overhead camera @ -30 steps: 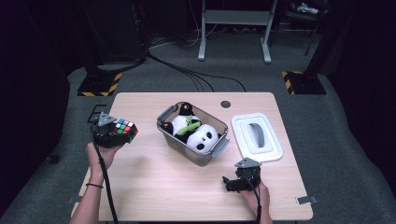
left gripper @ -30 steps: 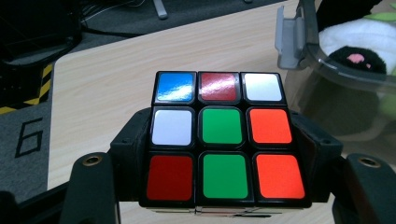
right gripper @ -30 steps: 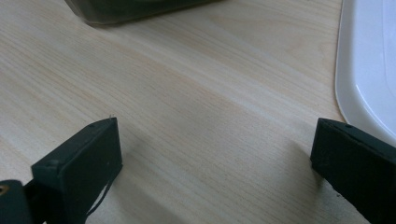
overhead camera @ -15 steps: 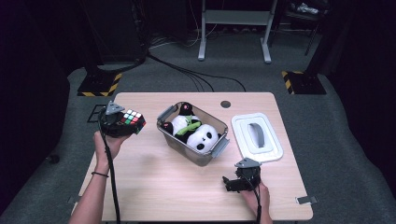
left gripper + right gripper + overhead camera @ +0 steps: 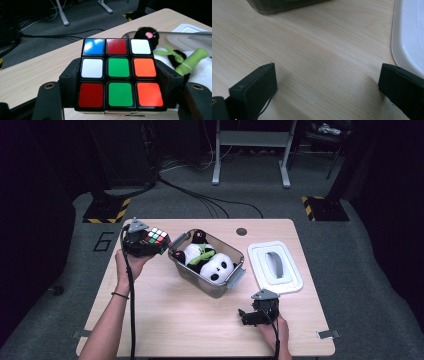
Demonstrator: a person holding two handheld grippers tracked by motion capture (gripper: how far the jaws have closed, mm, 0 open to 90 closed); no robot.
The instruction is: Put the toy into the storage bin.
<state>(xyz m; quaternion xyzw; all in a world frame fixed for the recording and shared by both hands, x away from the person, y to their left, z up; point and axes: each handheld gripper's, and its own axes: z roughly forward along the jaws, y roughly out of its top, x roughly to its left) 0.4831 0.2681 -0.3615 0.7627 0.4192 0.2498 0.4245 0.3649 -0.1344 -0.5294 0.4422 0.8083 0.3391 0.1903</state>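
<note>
Left gripper [image 5: 159, 245]: clenched on the cube [image 5: 157, 236], one jaw on each side face; in the left gripper view [image 5: 117, 100] the jaws hug the cube's flanks.
Cube: held in the air above the worktop's left edge, just beside the bin's [image 5: 181, 265] near-left corner; top face [image 5: 118, 72] shows blue, red and white in the far row, white, green and orange in the middle, red, green and orange nearest.
Change, left gripper: a second ago it was lower and further left, over the worktop's left rim; it has since come up and across toward the bin, the cube riding with it, grip unchanged.
Right gripper [image 5: 246, 316]: released, jaws wide apart with bare worktop [image 5: 317, 62] between them; low over the worktop near the front edge, the lid [image 5: 292, 285] just beyond it.
Change, right gripper: in the same spot as before.
Bin: clear, set slantwise mid-worktop, a panda [image 5: 216, 267] and a green plush piece [image 5: 202, 255] inside; not moved.
Lid: white, flat on the worktop right of the bin, grey handle up; not moved.
</note>
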